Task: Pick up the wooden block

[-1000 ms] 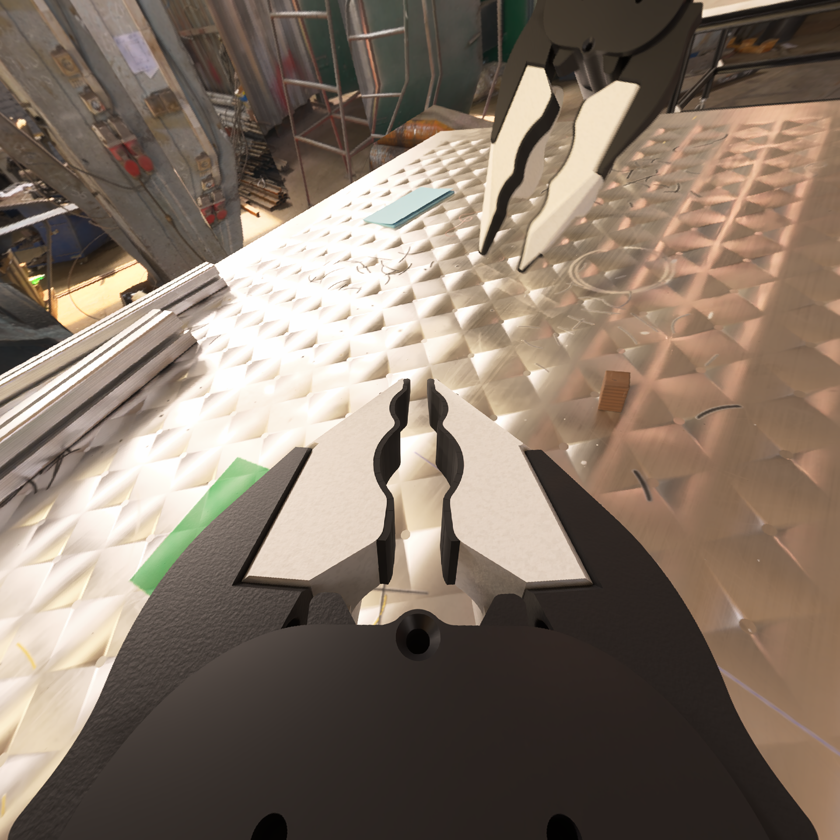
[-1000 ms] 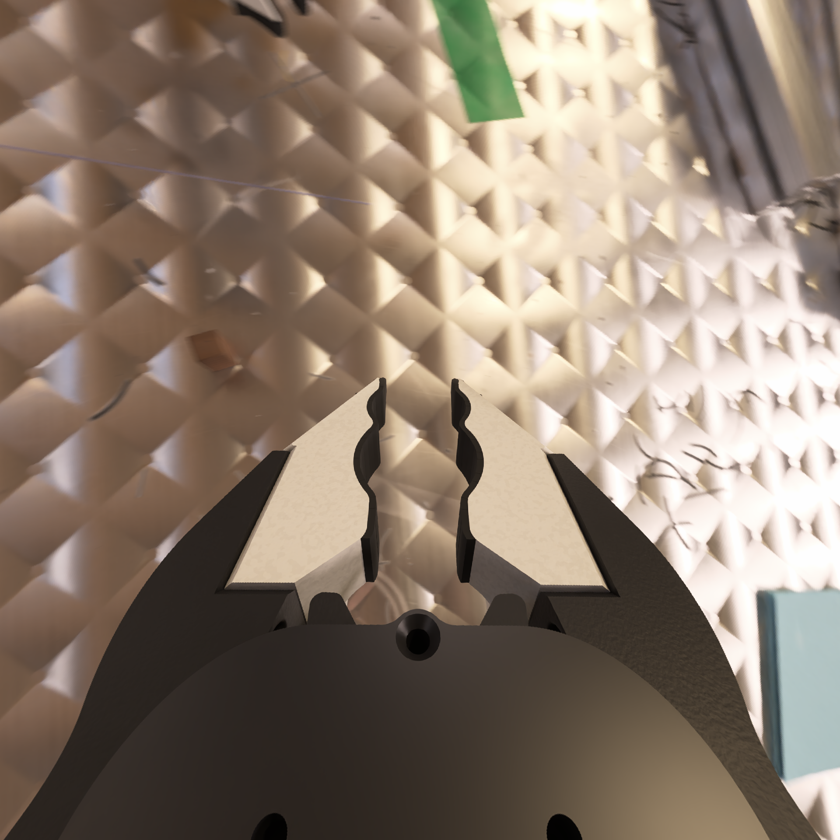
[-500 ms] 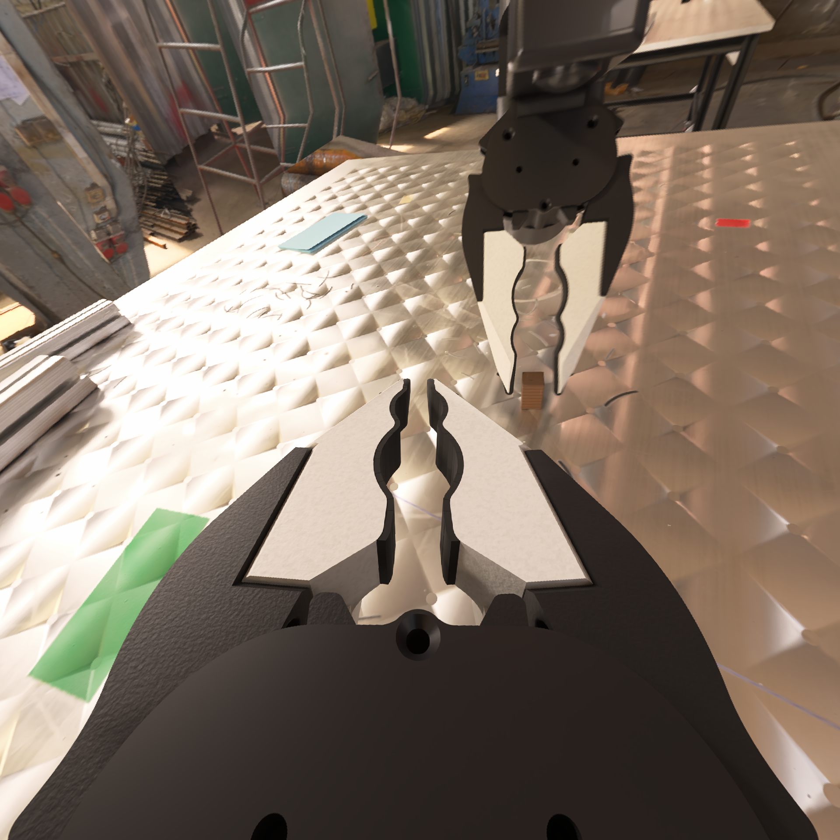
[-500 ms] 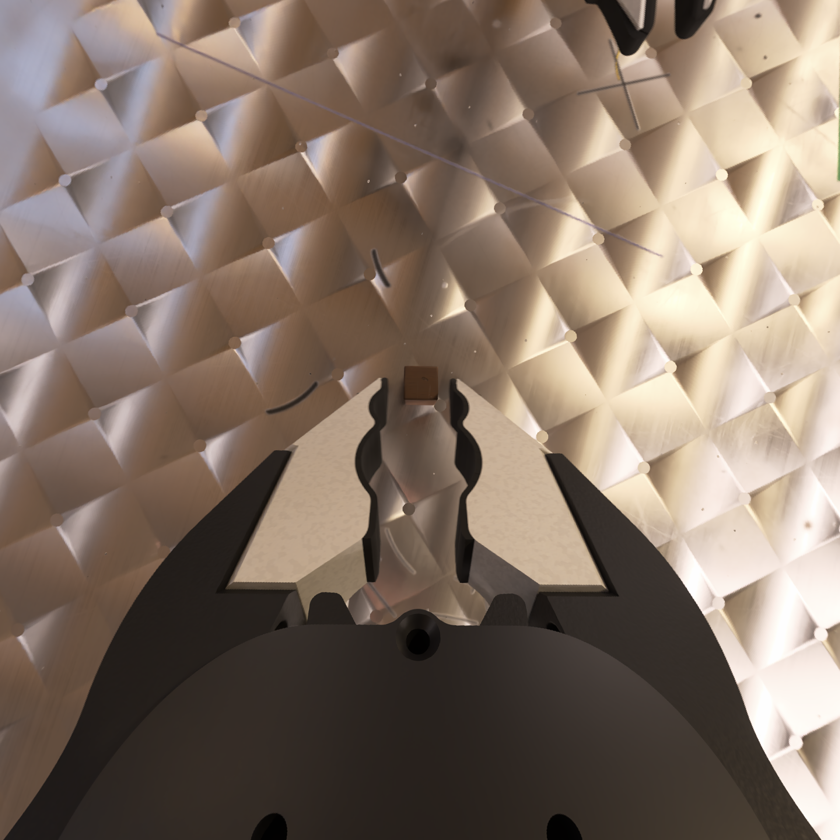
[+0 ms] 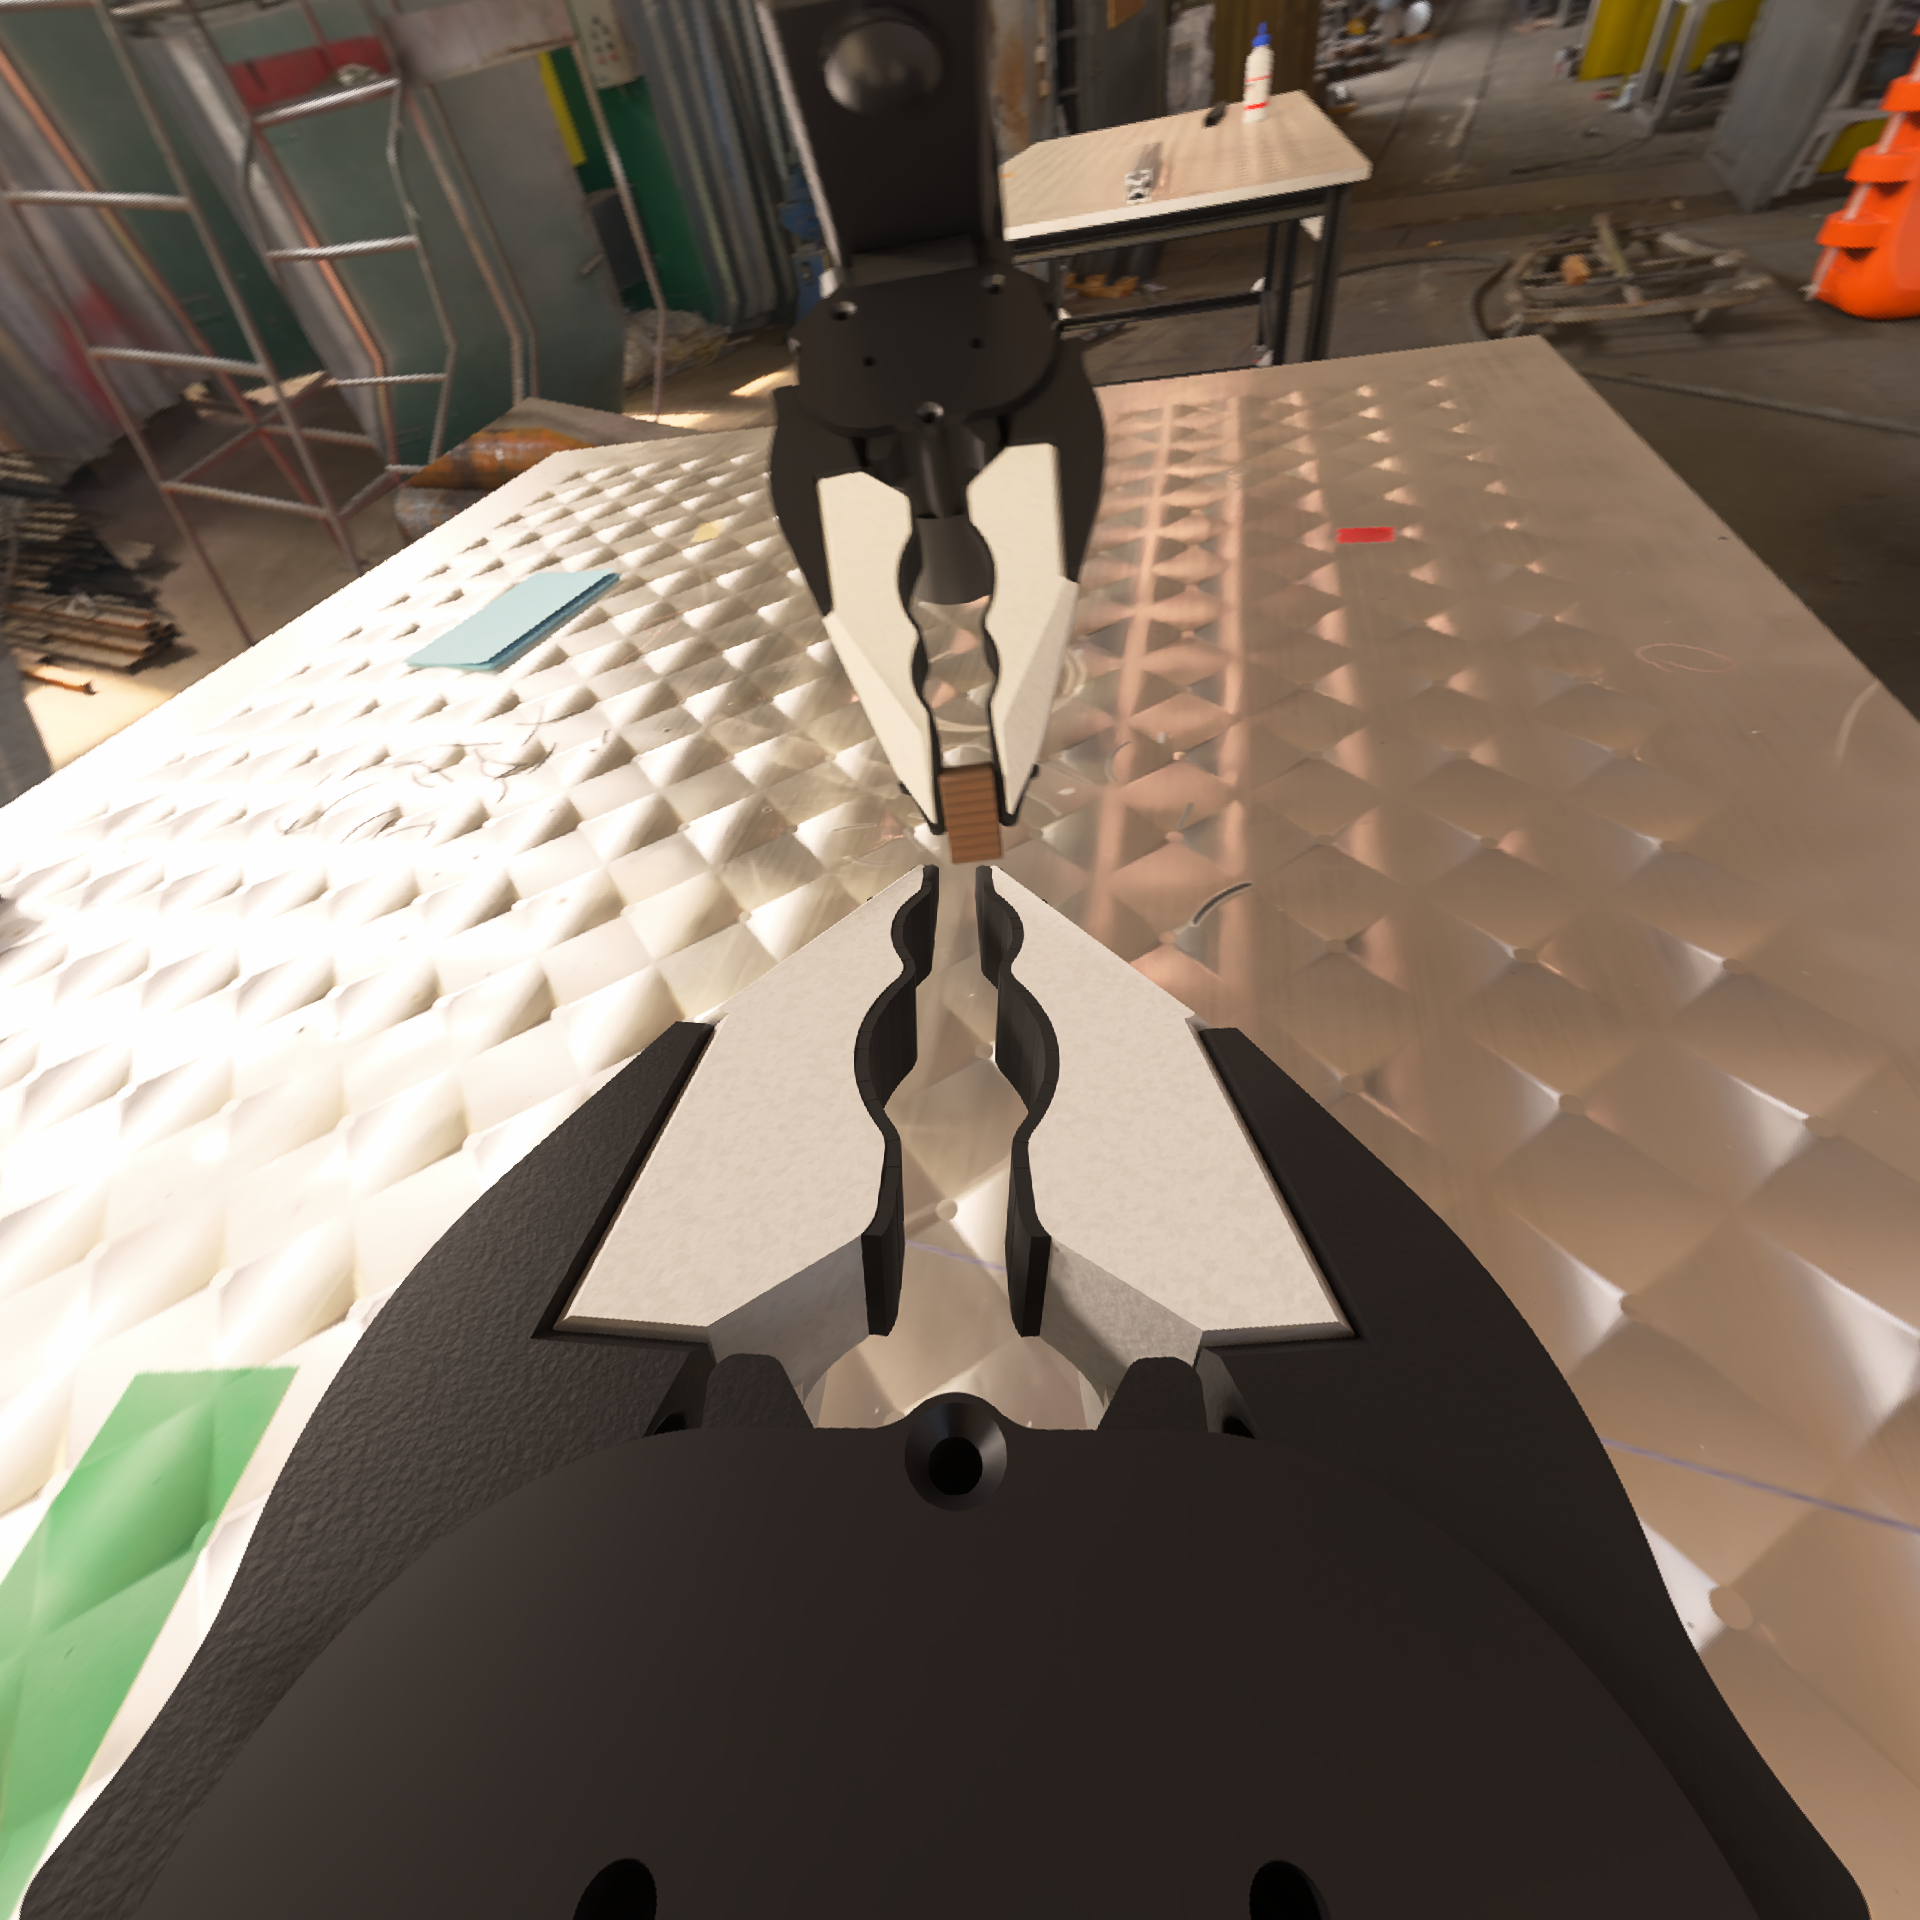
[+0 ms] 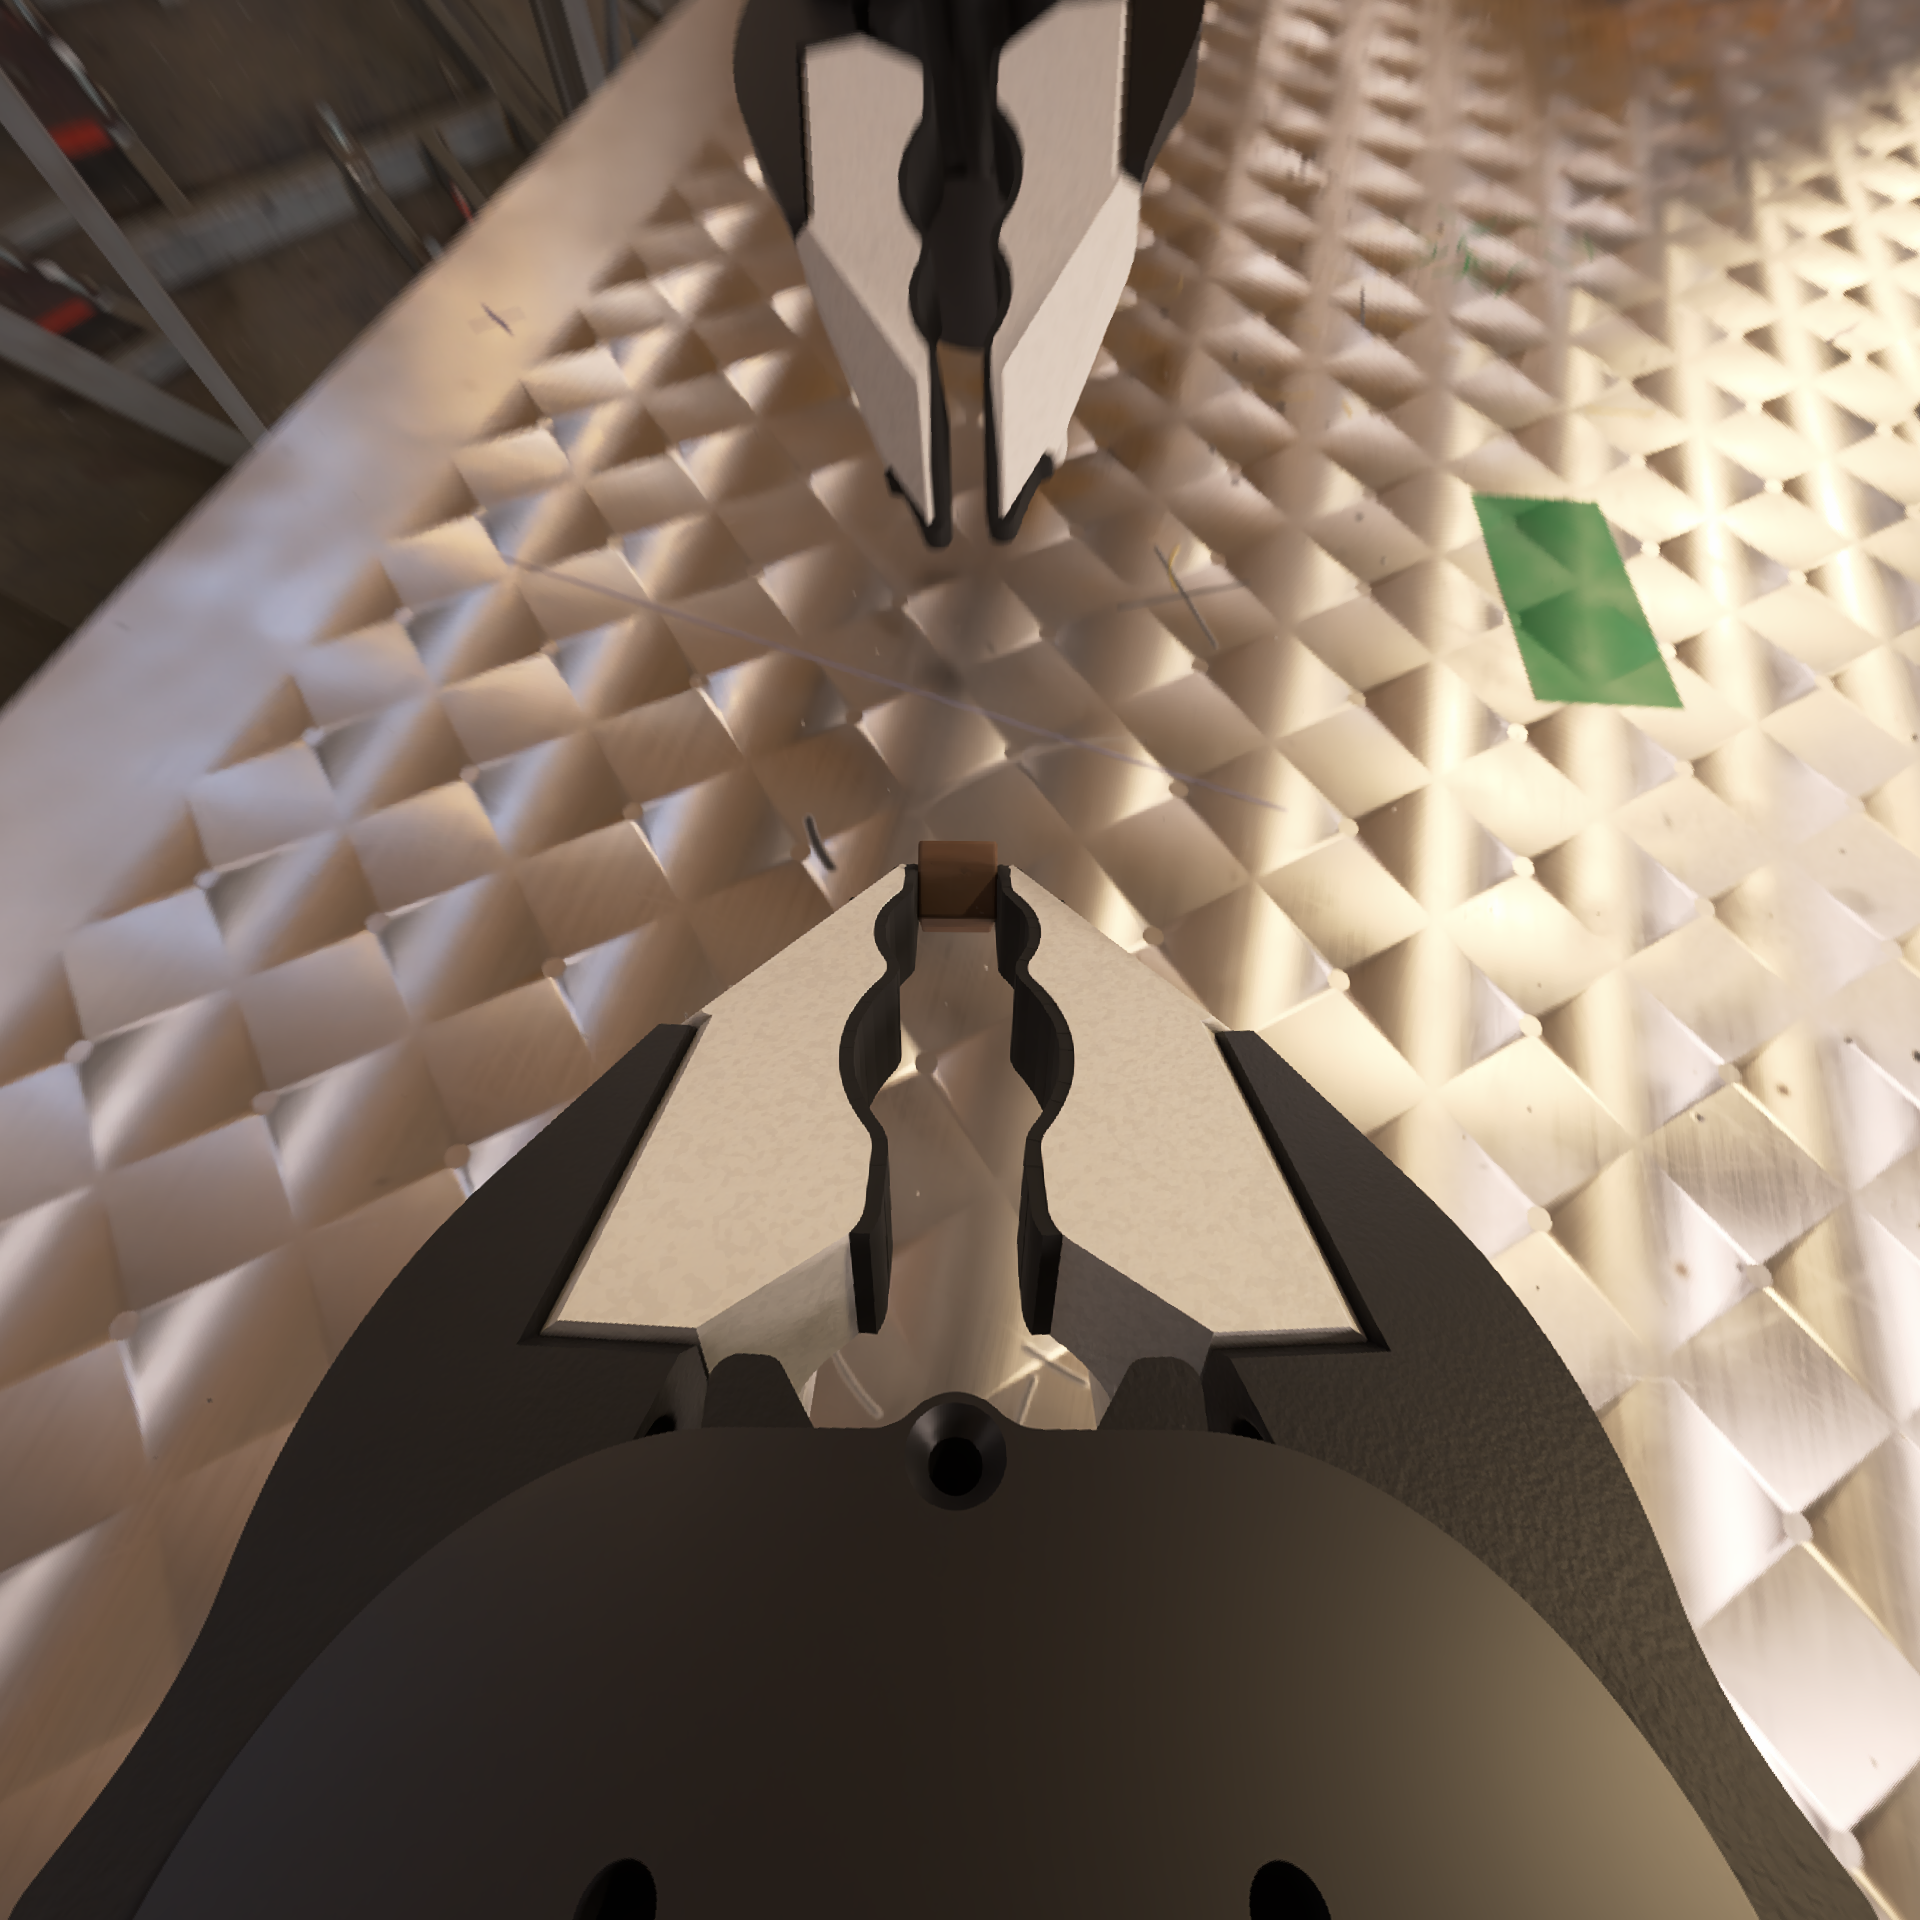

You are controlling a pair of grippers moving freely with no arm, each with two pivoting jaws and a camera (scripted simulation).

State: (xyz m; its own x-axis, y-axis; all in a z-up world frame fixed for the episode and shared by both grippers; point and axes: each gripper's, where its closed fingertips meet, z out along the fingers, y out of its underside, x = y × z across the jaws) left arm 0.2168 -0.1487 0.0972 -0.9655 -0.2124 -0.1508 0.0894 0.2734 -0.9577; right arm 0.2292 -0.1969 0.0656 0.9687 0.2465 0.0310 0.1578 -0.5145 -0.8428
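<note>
The wooden block (image 6: 958, 883) is a small brown cube gripped between the fingertips of my right gripper (image 6: 958, 875). In the left wrist view the right gripper (image 5: 974, 816) points down at the metal table (image 5: 1507, 935) with the block (image 5: 974, 831) sticking out below its tips. I cannot tell whether the block touches the table. My left gripper (image 5: 956, 883) is empty, its jaws a narrow gap apart, just in front of the block. It also shows in the right wrist view (image 6: 968, 530), facing the right gripper.
A light blue sheet (image 5: 514, 629), a green patch (image 5: 114, 1538) (image 6: 1574, 603) and a small red mark (image 5: 1364, 534) lie flat on the table. The table edge (image 6: 260, 468) runs along the left. A second table (image 5: 1174, 156) and scaffolding stand beyond.
My right gripper has dropped around the block, shut on it, and tilted from looking straight down to a slant. My left gripper has turned so the block sits straight ahead of it.
</note>
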